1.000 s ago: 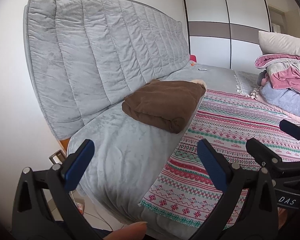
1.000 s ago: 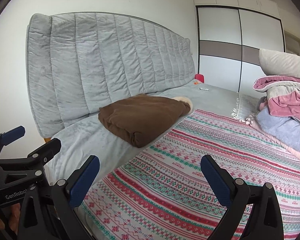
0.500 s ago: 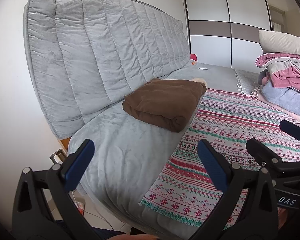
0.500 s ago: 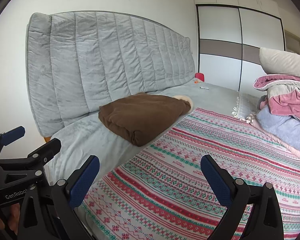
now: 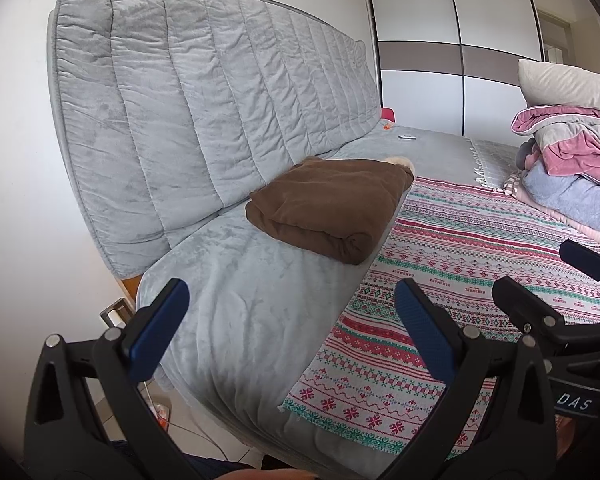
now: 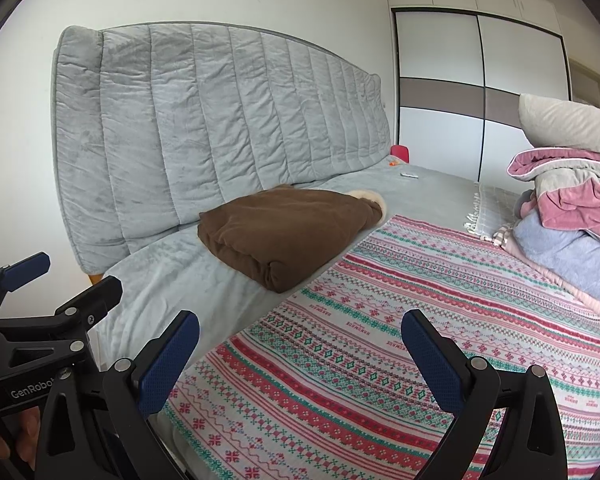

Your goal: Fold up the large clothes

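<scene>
A folded brown garment (image 5: 332,206) lies on the grey sofa seat (image 5: 236,304), at the edge of the patterned blanket; it also shows in the right wrist view (image 6: 288,228). My left gripper (image 5: 290,320) is open and empty, held well short of the garment above the seat's front. My right gripper (image 6: 300,350) is open and empty above the patterned blanket (image 6: 400,332). Each gripper shows at the edge of the other's view: the right one (image 5: 556,296), the left one (image 6: 48,296).
A pile of pink and grey clothes and bedding (image 5: 568,168) with a pillow (image 5: 564,80) sits at the right. The quilted grey backrest (image 5: 204,108) rises behind the seat. A white wardrobe (image 5: 452,52) stands at the back. A small white object (image 5: 407,137) lies far back.
Both grippers have stayed open and almost still. The left view has drifted slightly; a fingertip at its bottom edge has dropped lower.
</scene>
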The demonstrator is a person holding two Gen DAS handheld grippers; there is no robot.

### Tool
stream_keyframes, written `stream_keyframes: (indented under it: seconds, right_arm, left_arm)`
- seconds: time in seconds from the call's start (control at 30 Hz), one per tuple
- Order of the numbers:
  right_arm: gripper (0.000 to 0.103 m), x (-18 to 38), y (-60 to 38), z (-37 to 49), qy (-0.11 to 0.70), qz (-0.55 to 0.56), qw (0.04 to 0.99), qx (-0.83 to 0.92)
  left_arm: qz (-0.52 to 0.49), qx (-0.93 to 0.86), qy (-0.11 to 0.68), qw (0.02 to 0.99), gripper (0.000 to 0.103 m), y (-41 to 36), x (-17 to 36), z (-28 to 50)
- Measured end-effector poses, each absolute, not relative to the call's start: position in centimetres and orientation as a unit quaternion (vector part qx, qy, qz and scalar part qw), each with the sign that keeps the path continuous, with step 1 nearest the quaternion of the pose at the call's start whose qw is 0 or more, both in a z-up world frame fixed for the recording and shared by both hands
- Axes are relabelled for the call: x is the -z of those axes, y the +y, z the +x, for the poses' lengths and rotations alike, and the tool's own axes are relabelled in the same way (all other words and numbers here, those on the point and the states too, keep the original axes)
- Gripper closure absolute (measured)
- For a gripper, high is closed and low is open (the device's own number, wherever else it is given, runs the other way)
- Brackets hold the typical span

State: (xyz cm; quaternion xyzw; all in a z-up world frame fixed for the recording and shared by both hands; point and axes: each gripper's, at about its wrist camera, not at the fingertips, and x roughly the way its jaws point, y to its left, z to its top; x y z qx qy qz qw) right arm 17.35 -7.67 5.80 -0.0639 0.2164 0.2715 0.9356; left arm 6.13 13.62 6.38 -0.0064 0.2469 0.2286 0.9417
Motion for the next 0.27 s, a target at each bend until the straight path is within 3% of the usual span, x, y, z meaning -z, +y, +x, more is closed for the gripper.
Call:
stream_keyframes:
  seconds: [0.27]
  right_arm:
    - [0.001,-5.8,-7.65,17.38,0.217,-0.064,0.936,-0.271]
  left_arm:
    - [-0.006,-0.229,0.247,0.941,0.001,13.73,-6.37,6.11]
